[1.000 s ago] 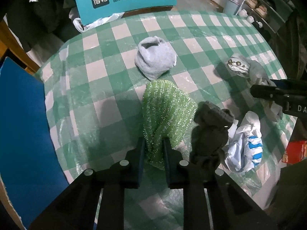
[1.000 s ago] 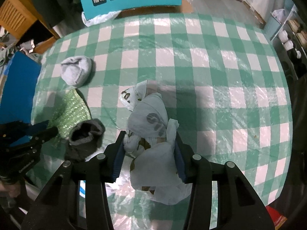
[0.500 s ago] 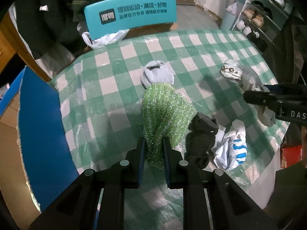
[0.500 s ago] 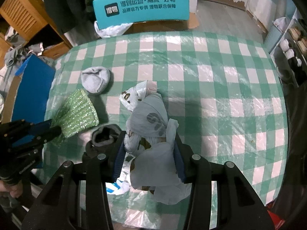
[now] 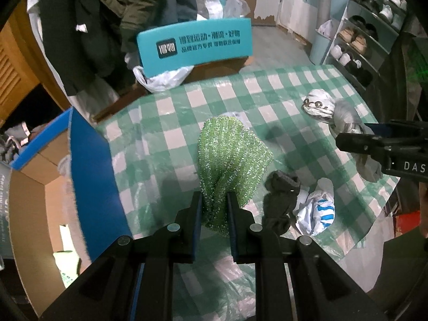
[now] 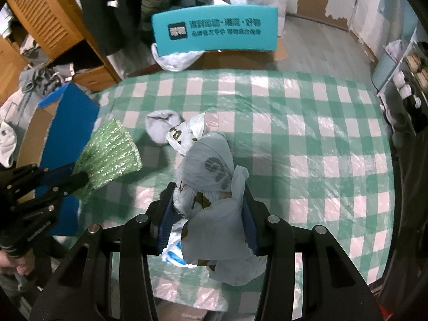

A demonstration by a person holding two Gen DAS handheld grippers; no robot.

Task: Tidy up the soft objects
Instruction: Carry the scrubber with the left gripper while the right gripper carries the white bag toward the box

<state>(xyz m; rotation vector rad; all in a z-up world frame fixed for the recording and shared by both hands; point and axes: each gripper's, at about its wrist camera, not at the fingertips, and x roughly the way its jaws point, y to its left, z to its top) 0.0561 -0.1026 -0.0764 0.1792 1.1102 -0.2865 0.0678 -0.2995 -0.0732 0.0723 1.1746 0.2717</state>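
Note:
My left gripper [image 5: 214, 208] is shut on a glittery green cloth [image 5: 230, 155] and holds it up above the checked table [image 5: 176, 139]; the cloth also shows in the right wrist view [image 6: 109, 155]. My right gripper [image 6: 208, 206] is shut on a knotted grey-white plastic bag [image 6: 211, 168] with dark print, also lifted; it shows in the left wrist view [image 5: 321, 104]. A dark grey sock [image 5: 281, 198] and a blue-and-white bag [image 5: 318, 211] lie near the table's front edge. A light grey sock [image 6: 163, 123] lies further back.
An open cardboard box with blue flaps [image 5: 88, 165] stands left of the table, also seen in the right wrist view [image 6: 67, 123]. A teal chair back [image 5: 195, 45] is behind the table. A shoe rack [image 5: 366, 32] stands at the right.
Both grippers have risen well above the table with their loads. The green cloth now hangs clear of the table and has shifted towards the box on the left.

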